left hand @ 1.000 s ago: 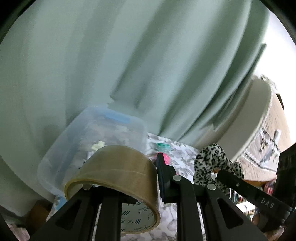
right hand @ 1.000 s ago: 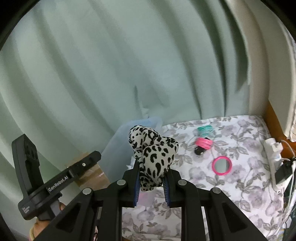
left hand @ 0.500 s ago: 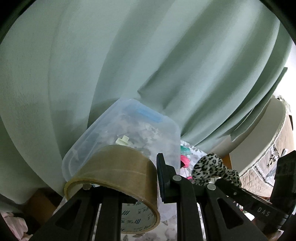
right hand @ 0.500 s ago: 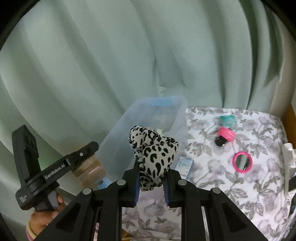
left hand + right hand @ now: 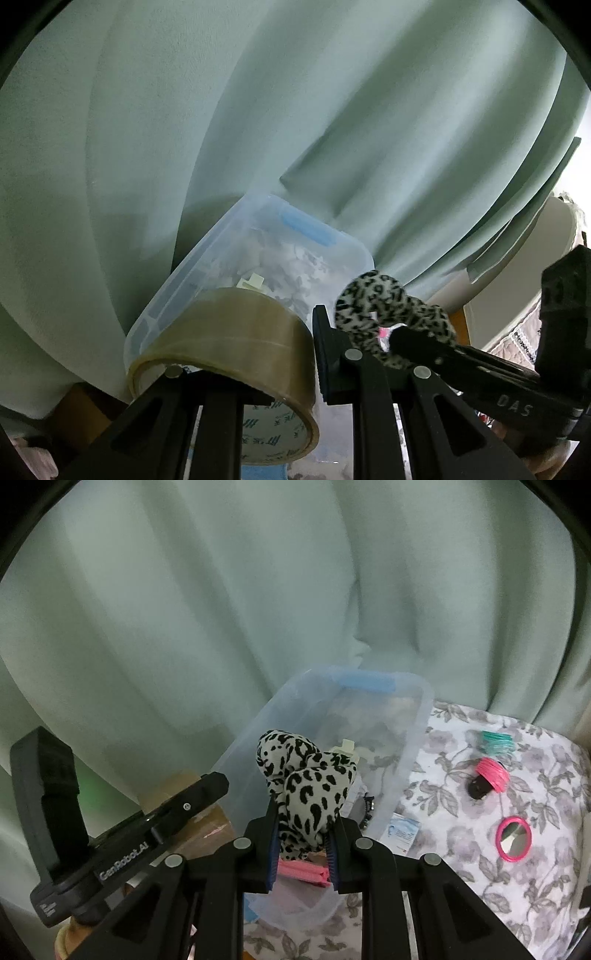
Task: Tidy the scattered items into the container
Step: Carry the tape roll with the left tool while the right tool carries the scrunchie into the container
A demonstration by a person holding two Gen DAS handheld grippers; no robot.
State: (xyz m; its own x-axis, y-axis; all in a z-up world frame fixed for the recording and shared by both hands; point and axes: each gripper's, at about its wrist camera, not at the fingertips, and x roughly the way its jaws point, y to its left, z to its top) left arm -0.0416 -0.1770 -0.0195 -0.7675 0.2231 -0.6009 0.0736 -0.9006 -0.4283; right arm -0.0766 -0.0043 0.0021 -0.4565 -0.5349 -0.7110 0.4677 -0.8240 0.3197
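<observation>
Two wrist views over a clear bin (image 5: 413, 734) that stood on a floral cloth (image 5: 461, 853) before a green curtain (image 5: 258, 590).

Left gripper (image 5: 280, 373): jaws clamped on the wall of a brown tape roll (image 5: 236, 343), which was carried above the near end of the bin (image 5: 207, 273). The roll lay tilted, its printed core facing down toward the camera.

Right gripper (image 5: 303, 843): blue-padded jaws closed on a leopard-print scrunchie (image 5: 306, 786), held over the near half of the bin. In the left view the same scrunchie (image 5: 388, 314) appeared at the right gripper's tip, to the right of the tape and over the bin's right edge.

Inside the bin lay a pale plastic piece (image 5: 345, 749), a pink clip (image 5: 303, 871) at the near end just below the right jaws, and a small dark item (image 5: 367, 808) by the right wall; what this last item was could not be told.

Outside the bin, on the cloth to its right, lay a teal band bundle (image 5: 496, 740), a pink band bundle (image 5: 491, 773) touching a black object (image 5: 476, 788), a pink-rimmed mirror (image 5: 513, 838), and, just beside the bin's right wall, a small packet (image 5: 404, 830).
</observation>
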